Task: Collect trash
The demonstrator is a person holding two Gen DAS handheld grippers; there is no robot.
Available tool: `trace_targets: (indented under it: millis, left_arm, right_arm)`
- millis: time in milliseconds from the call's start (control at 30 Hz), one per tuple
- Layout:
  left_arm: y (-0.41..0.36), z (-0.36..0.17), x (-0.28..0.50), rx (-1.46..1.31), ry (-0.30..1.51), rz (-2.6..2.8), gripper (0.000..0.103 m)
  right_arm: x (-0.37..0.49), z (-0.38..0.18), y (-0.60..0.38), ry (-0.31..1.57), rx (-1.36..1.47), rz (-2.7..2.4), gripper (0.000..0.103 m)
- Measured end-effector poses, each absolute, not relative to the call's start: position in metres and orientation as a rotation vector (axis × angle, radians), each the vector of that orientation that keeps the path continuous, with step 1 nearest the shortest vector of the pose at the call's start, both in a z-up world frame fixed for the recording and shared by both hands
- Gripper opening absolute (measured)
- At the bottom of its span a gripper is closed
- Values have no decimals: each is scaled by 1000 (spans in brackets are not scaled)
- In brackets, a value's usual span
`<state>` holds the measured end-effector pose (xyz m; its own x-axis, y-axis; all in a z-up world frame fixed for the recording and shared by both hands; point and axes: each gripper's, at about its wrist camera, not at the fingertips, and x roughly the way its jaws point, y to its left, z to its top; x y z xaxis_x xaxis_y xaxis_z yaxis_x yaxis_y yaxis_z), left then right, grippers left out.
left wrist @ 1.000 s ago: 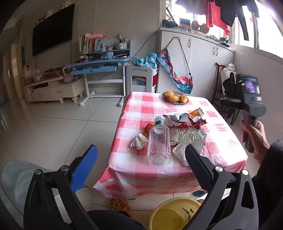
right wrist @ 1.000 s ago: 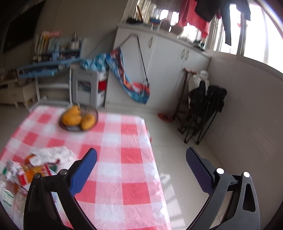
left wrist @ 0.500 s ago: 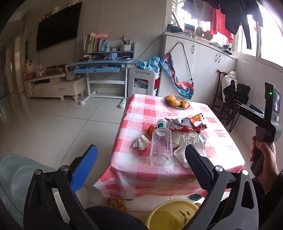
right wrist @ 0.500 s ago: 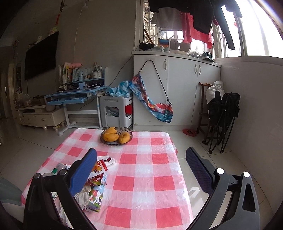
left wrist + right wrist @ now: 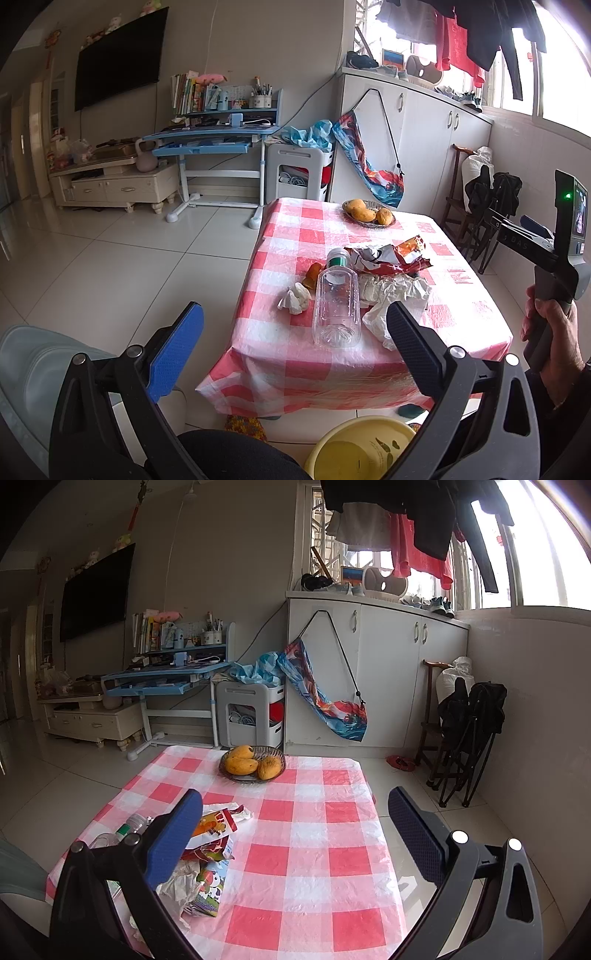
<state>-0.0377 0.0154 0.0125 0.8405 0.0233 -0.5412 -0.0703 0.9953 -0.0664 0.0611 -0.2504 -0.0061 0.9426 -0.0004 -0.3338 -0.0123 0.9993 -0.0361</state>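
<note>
The left hand-held gripper (image 5: 295, 339) hangs in the air short of the bench (image 5: 458, 295), its two fingers spread wide with nothing between them. Straight ahead of it, near the bench's closest edge, a clear plastic bottle (image 5: 336, 299) with a green cap lies on the red-checked cloth. Touching the bottle's far right side is a heap of crumpled white paper (image 5: 395, 295), and beyond that an orange and red snack wrapper (image 5: 388, 254). A small wad of tissue (image 5: 295, 298) sits just left of the bottle. Far ahead, at the back of the bench, stands a basket of mangoes (image 5: 368, 214). Below the gripper, on the floor, is a yellow basin (image 5: 362, 448).

The right hand-held gripper (image 5: 295, 834) is also spread and empty, held above the bench. The trash pile lies low to its left: the snack wrapper (image 5: 214, 825), a printed carton (image 5: 208, 890) and the bottle (image 5: 129, 829) partly hidden behind its left finger. The mango basket (image 5: 253, 763) lies ahead.
</note>
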Motion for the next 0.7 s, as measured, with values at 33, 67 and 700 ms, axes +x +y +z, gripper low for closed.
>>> trace_targets:
  millis: [33,67,700]
  left_arm:
    - [15,13,-37,-83,570,49,95]
    - [16,13,-37,-81,570,50,96]
    - [16,12,-36,-88,570,50,95]
  right_arm:
    - [61,-4,-251,339,-38,7,96]
    - [60,-4,-250,336,-39,9,96]
    - [56,3,-250,337,-39,25,96]
